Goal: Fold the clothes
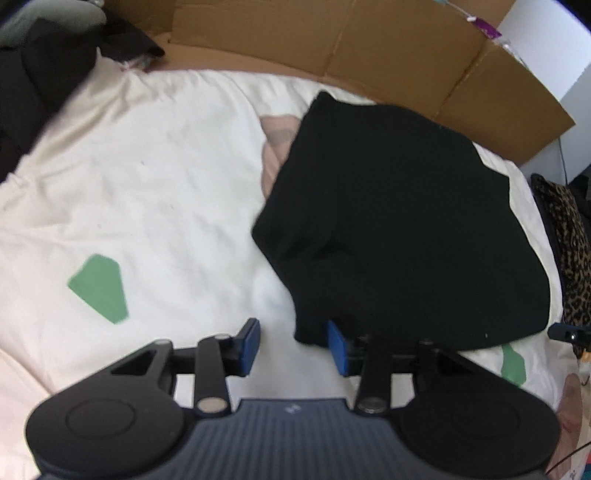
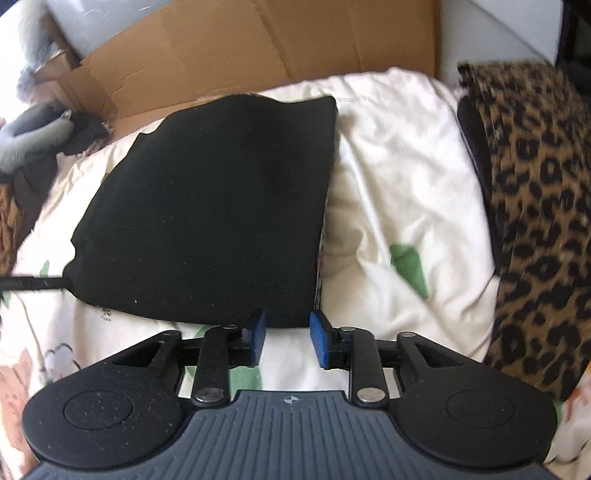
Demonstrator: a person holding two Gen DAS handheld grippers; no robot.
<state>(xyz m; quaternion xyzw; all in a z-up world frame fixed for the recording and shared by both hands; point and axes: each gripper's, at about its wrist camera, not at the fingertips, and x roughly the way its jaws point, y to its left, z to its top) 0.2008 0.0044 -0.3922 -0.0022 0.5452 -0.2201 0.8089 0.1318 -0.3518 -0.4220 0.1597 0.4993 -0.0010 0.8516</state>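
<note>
From your left wrist view, the left gripper (image 1: 293,341) stands apart, empty, at the near corner of the folded black garment (image 1: 402,229) on the bed (image 1: 147,166). From your right wrist view, the right gripper (image 2: 287,338) is likewise apart, empty; the cloth looks soft and light, so pinch its near edge.

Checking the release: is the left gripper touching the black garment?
Cannot tell. In the left wrist view, the left gripper is open, one pad meeting the black garment's corner.

A cream bedspread (image 1: 147,166) printed with green and pinkish shapes covered the bed. Flattened brown cardboard (image 1: 369,48) stood along its far edge against a pale wall (image 2: 498,26). Leopard-print fabric (image 2: 535,203) lay beside it in daylight.
</note>
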